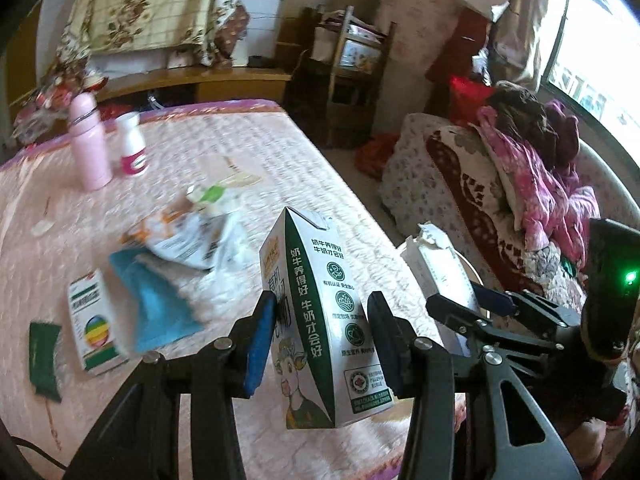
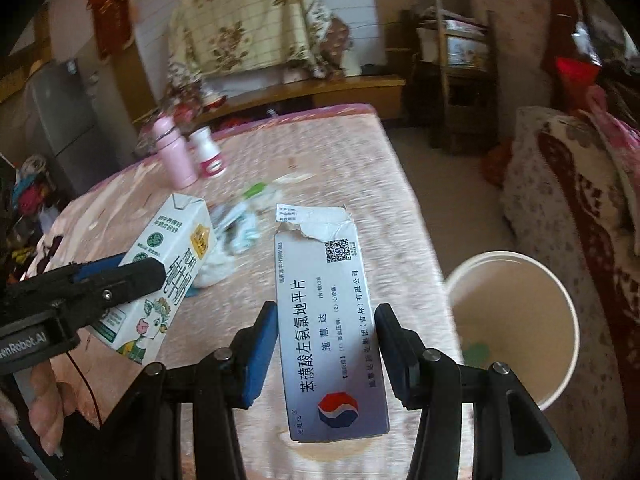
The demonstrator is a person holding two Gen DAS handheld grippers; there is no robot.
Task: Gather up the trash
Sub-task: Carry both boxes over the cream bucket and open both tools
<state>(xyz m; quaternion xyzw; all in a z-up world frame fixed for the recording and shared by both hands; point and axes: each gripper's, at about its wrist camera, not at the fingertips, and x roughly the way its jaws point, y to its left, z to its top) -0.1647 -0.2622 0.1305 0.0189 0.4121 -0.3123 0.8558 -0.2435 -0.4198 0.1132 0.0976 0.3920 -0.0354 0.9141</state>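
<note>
My left gripper (image 1: 322,320) is shut on a white and green milk carton (image 1: 320,320) and holds it upright above the pink-covered table (image 1: 260,148). The carton also shows in the right wrist view (image 2: 168,276). My right gripper (image 2: 326,328) is shut on a flat white medicine box with a torn end (image 2: 328,320), held over the table's right edge. That box and gripper show in the left wrist view (image 1: 440,276). A white round bin (image 2: 516,328) stands on the floor just right of the box.
On the table lie crumpled wrappers (image 1: 188,236), a blue packet (image 1: 156,304), a small medicine box (image 1: 94,324) and a dark green sachet (image 1: 44,356). A pink flask (image 1: 88,144) and a white bottle (image 1: 132,144) stand at the far side. A sofa (image 1: 500,184) is at right.
</note>
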